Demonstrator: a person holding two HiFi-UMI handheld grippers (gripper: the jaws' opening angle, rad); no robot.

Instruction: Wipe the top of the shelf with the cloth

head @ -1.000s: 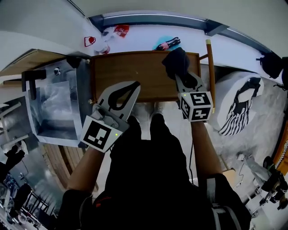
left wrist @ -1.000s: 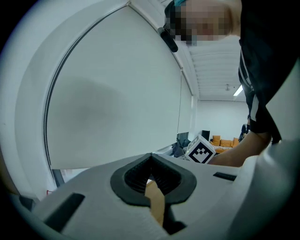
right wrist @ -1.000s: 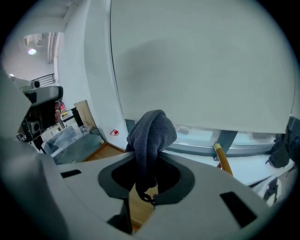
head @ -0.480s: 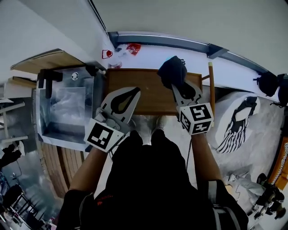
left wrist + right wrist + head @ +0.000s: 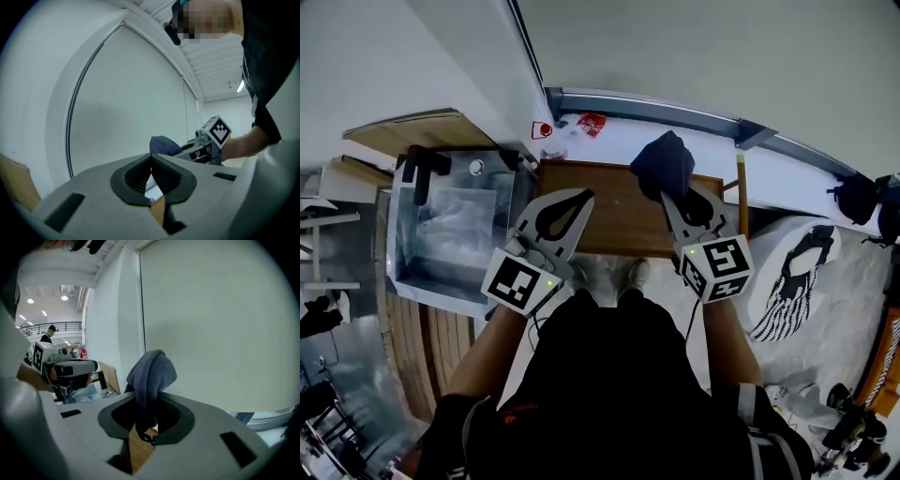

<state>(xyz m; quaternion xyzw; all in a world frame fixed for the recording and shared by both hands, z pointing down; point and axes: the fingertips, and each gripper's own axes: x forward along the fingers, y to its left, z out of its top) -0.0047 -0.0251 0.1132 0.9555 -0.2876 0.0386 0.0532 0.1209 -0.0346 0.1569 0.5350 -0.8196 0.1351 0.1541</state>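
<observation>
Head view: my right gripper [image 5: 673, 193] clamps the cloth [image 5: 664, 164] at the far edge of the shelf top [image 5: 600, 202], left gripper [image 5: 574, 199] closed on nothing; I judge most wiping remains

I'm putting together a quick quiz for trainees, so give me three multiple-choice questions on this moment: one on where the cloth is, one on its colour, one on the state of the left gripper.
1. Where is the cloth? A) flat on the floor B) in the right gripper C) on a wall hook
2. What colour is it? A) white B) red C) dark grey
3. The left gripper is: A) shut, empty B) wide open C) shut on the cloth
Answers: 1 B, the right gripper view shows it pinched between the jaws; 2 C, it looks dark grey in both gripper views; 3 A, its pads meet with nothing between.
</observation>
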